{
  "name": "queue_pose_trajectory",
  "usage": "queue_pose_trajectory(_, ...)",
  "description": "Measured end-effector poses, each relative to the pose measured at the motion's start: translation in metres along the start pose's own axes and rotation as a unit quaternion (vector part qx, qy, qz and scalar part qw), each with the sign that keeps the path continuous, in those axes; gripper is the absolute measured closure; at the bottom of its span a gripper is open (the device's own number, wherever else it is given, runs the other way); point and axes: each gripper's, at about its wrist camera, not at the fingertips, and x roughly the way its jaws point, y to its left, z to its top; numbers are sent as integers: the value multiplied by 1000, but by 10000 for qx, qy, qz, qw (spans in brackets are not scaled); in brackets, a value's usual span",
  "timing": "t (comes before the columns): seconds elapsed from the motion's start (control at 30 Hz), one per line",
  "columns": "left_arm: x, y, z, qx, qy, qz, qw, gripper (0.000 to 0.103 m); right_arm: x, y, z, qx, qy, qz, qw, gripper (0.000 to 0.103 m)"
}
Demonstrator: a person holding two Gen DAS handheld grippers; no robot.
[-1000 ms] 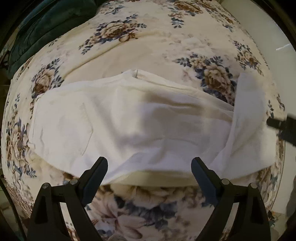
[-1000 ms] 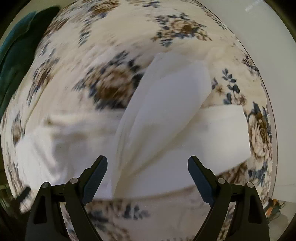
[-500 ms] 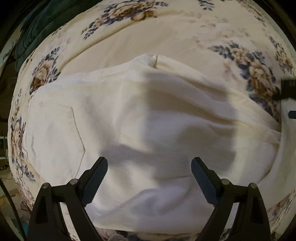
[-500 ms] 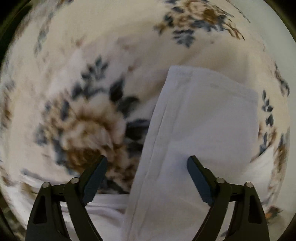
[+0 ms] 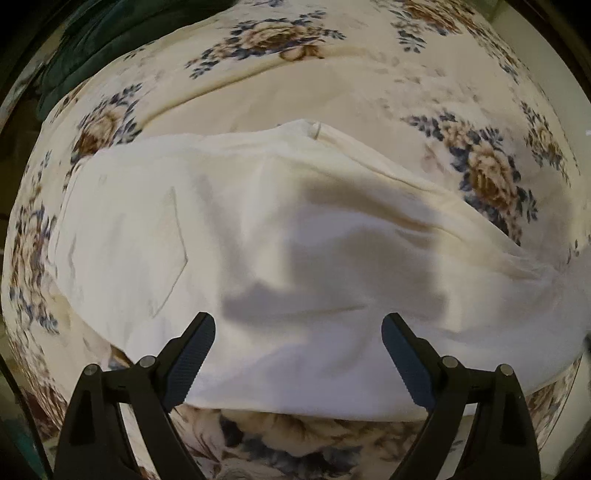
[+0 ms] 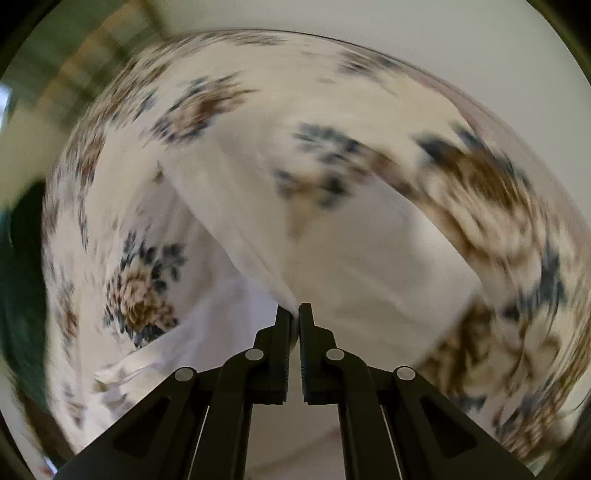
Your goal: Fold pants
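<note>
White pants (image 5: 258, 240) lie spread across a floral bedspread (image 5: 332, 85), waist and back pocket to the left, legs running off to the right. My left gripper (image 5: 298, 332) is open and empty, hovering over the near edge of the pants. In the blurred right wrist view my right gripper (image 6: 294, 314) is shut on a fold of the white pant leg (image 6: 236, 221), which stretches up and away to the left from its jaws.
A dark green blanket or cushion (image 5: 122, 33) lies at the bed's far left edge. A pale wall (image 6: 406, 26) rises beyond the bed in the right wrist view. The bedspread (image 6: 480, 177) surrounds the pants on all sides.
My right gripper has closed on the pant leg and swung quickly, blurring its view. My left gripper drew back slightly from the pants and stayed open.
</note>
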Motion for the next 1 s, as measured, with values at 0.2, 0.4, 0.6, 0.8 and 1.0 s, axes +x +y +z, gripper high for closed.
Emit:
queue_pose_trajectory(0.2,16,1,-14,-82,177,43,9998,11,54,-94,-31,752,910,659,9908,94)
queue_pose_trajectory(0.4,15,-4,-22,58,122,152,9998,11,36,-131,-23,1478,167,1166,9820,46)
queue_pose_trajectory(0.6,10,-8,-24,49,5,169,9998,11,60,-124,16,1475,170,600,9871,95)
queue_pose_trajectory(0.8,-3,14,-30,-149,-267,232,9993,11,7,-113,12,826,-619,-103,9946,96)
queue_pose_trajectory(1.0,-11,72,-35,-741,-350,143,9965,11,54,-125,11,1027,658,-91,9925,82)
